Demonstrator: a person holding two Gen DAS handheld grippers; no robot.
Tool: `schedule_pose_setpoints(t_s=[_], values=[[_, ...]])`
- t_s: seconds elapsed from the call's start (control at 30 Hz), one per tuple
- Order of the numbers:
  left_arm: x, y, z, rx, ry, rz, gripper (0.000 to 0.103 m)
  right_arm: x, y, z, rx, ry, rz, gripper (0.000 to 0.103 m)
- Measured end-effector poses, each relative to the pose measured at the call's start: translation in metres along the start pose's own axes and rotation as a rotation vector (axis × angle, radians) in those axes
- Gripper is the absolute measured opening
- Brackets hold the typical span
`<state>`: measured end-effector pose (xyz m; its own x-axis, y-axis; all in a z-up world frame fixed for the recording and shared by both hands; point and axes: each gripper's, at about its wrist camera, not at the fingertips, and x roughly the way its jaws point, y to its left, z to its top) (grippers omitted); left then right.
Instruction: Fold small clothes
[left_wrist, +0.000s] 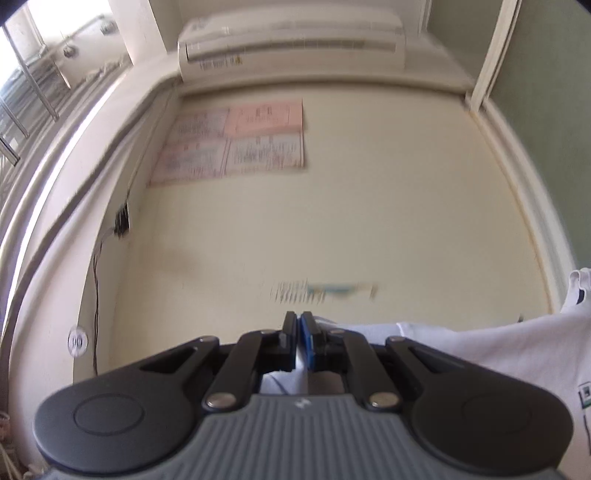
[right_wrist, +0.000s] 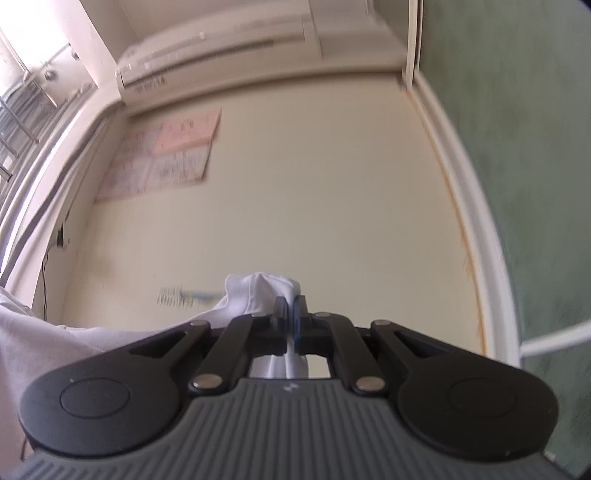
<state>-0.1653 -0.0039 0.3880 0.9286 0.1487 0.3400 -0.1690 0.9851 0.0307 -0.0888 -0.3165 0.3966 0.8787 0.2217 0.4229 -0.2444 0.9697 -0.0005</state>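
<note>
While white shirt (left_wrist: 480, 354) hangs stretched between left tool (left_wrist: 298, 325) and right tool (right_wrist: 291, 314), both clamped on cloth, lifted toward wall (left_wrist: 369, 203): folding barely begun, no fold visible.

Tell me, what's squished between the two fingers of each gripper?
White cloth. The left wrist view shows the left gripper shut on the white garment; the right wrist view shows the right gripper pinching a bunched part of it.
</note>
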Motion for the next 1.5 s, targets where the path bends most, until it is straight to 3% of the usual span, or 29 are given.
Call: schedule_pose_setpoints(t_s=[0.2,0.37,0.43,0.5,0.6,0.77,0.9,1.03,1.17,1.27,1.33,1.37,1.4,1.5], values=[[0.094,-0.005,-0.108,-0.012,0.336,0.072,0.004,0.095,-0.007,-0.104,0.056,0.299,-0.024,0.006],[0.169,-0.022,-0.234,0.039,0.608,0.152,0.005,0.179,-0.009,-0.242,0.107,0.589,-0.116,0.007],[0.187,-0.032,-0.294,0.1,0.778,0.177,0.004,0.205,-0.008,-0.305,0.106,0.739,-0.116,0.013],[0.179,-0.032,-0.332,0.078,0.888,0.152,0.004,0.213,-0.016,-0.352,0.105,0.874,-0.176,0.026],[0.145,-0.027,-0.352,0.071,0.901,0.11,0.004,0.185,-0.053,-0.374,0.216,0.905,-0.207,0.026],[0.085,-0.026,-0.349,0.051,0.874,-0.018,0.007,0.1,-0.105,-0.381,0.289,0.983,-0.27,0.04],[0.054,-0.042,-0.357,0.035,0.88,-0.112,0.008,0.051,-0.095,-0.394,0.293,1.07,-0.238,0.042],[0.048,-0.052,-0.387,0.005,0.936,-0.138,0.011,0.027,-0.073,-0.413,0.302,1.104,-0.217,0.043],[0.045,-0.054,-0.409,0.034,0.989,-0.126,0.011,0.028,-0.068,-0.429,0.333,1.039,-0.243,0.052],[0.044,-0.053,-0.402,0.034,0.948,-0.128,0.022,0.037,-0.062,-0.435,0.426,1.033,-0.221,0.051],[0.045,-0.054,-0.402,0.04,0.958,-0.13,0.024,0.044,-0.055,-0.437,0.433,1.039,-0.203,0.045],[0.045,-0.054,-0.402,0.042,0.965,-0.132,0.024,0.049,-0.05,-0.439,0.424,1.049,-0.201,0.023],[0.047,-0.055,-0.406,0.042,0.972,-0.136,0.024,0.053,-0.045,-0.441,0.399,1.062,-0.223,0.01],[0.048,-0.052,-0.408,0.017,0.981,-0.141,0.024,0.061,-0.039,-0.426,0.374,1.005,-0.269,0.009]])
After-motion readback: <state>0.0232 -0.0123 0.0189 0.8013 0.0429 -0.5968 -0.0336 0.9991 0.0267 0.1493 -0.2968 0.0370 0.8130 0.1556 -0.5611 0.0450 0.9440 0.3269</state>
